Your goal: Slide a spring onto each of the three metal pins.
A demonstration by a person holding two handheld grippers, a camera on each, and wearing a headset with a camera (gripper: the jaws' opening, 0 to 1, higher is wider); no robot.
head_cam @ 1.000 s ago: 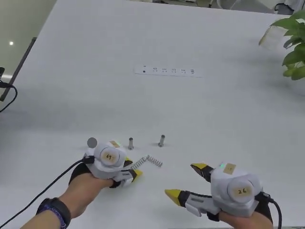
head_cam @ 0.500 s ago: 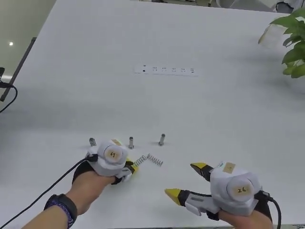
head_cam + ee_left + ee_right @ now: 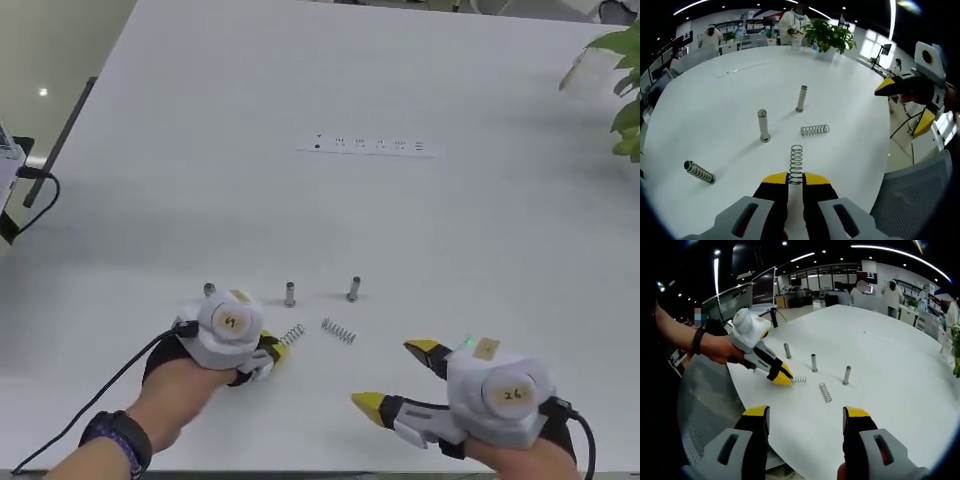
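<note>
White surface (image 3: pixel 300 220), plant (image 3: pixel 625 80) at its far right corner. Right gripper (image 3: pixel 395 376) at the near edge, jaws wide apart, nothing between them, well clear of the parts. Left gripper (image 3: pixel 270 352) further left, jaws pinched together, clamped on the near end of the held spring (image 3: pixel 291 335); the spring sticks out ahead of the tips toward the pins, low over the surface. Power strip (image 3: pixel 367 146) flat mid-surface, far side.

Three pins upright in a row just beyond the left gripper:
- left pin (image 3: pixel 209 290): a spring already on it
- middle pin (image 3: pixel 290 293): bare
- right pin (image 3: pixel 353 289): bare

Loose spring (image 3: pixel 339 331) lies flat, just right of the held spring and not touching it, nearer than the right pin.
</note>
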